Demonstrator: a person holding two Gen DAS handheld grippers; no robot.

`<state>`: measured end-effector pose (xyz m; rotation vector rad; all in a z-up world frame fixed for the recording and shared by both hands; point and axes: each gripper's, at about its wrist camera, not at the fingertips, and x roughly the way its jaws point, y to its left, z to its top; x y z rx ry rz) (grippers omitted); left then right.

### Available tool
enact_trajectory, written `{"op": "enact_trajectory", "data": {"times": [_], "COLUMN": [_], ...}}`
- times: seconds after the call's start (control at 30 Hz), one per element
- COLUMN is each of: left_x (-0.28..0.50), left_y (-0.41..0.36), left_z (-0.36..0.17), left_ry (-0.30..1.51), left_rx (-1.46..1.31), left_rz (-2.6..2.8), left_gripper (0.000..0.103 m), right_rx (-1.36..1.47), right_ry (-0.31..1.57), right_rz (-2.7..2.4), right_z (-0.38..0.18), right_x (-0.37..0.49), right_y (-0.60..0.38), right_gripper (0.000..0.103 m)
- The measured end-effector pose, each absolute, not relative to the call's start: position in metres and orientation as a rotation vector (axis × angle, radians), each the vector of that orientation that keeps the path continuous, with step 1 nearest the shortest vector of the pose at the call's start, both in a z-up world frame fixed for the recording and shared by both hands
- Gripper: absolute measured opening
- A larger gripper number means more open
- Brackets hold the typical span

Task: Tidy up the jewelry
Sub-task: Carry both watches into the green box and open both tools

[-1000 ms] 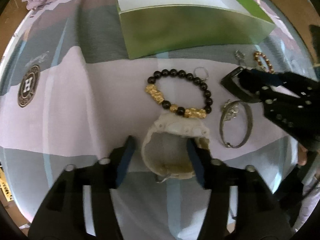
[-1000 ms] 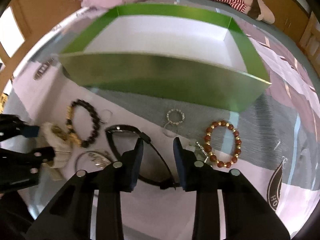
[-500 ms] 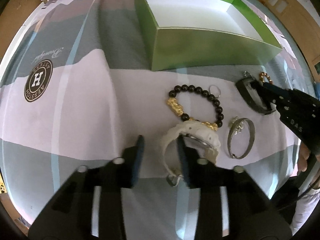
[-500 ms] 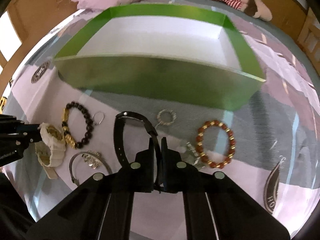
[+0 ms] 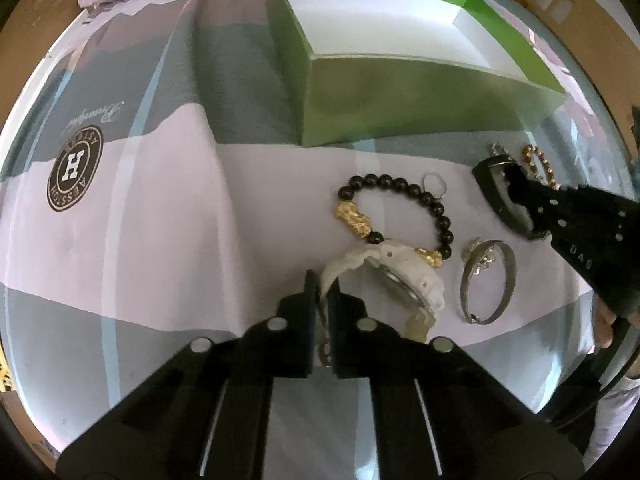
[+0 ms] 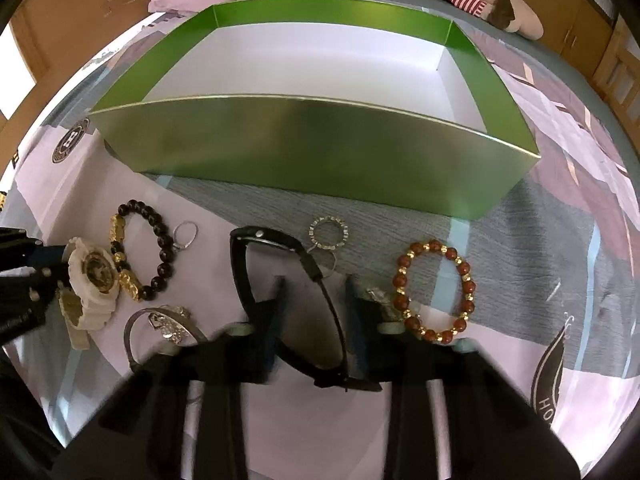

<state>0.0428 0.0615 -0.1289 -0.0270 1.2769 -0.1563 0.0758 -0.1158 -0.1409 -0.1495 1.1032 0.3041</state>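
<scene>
Plainly, the left tongs (image 5: 323,292) are pressed together on the strap of the white watch (image 5: 404,276), whose case lies just right of the tips, its band running forward and away from them; the right tongs (image 6: 316,300) stand spread astride the thin strap of the black watch (image 6: 240,272), their jaws having just been opening, and no pad seems to press on it; the open green box (image 5: 400,92) lies beyond both pairs, its long side across the view, so any carry goes forward and over the near wall, and the left hand looks readier for it; counted on the bed (image 5: 160,220): two watches, two bead bracelets, the black-and-gold bracelet (image 5: 400,184) and the red-and-gold bracelet (image 6: 464,280), one silver bangle (image 5: 508,276), one plain hoop ring (image 5: 434,184), one studded ring (image 6: 329,232), one box
</scene>
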Motion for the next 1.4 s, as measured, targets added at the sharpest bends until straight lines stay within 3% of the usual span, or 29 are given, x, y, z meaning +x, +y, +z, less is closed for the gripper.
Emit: {"op": "enact_trajectory", "data": {"times": [0.17, 0.63, 1.0, 1.33, 1.4], "left_x": [0.040, 0.047, 0.093, 0.158, 0.162], "left_y": [0.064, 0.053, 0.049, 0.041, 0.041], "left_z": [-0.112, -0.060, -0.005, -0.053, -0.059], "left_ry": [1.223, 1.082, 0.929, 0.995, 1.012], "left_rx": [-0.036, -0.060, -0.164, -0.128, -0.140], "left_rz": [-0.164, -0.145, -0.102, -0.066, -0.073], "left_gripper": [0.005, 0.007, 0.007, 0.008, 0.015], "right_rx": [-0.131, -0.062, 0.069, 0.035, 0.037], "right_ry": [1.085, 1.009, 0.771, 0.824, 0.841], "right_rz": [0.315, 0.321, 0.320, 0.278, 0.275], "right_z": [-0.135, -0.103, -0.036, -0.068, -0.077], "right_x": [0.073, 0.071, 0.095, 0.156, 0.161], "right_y": [-0.119, -0.127, -0.142, -0.133, -0.132], "right_gripper": [0.001, 0.001, 0.001, 0.001, 0.002]}}
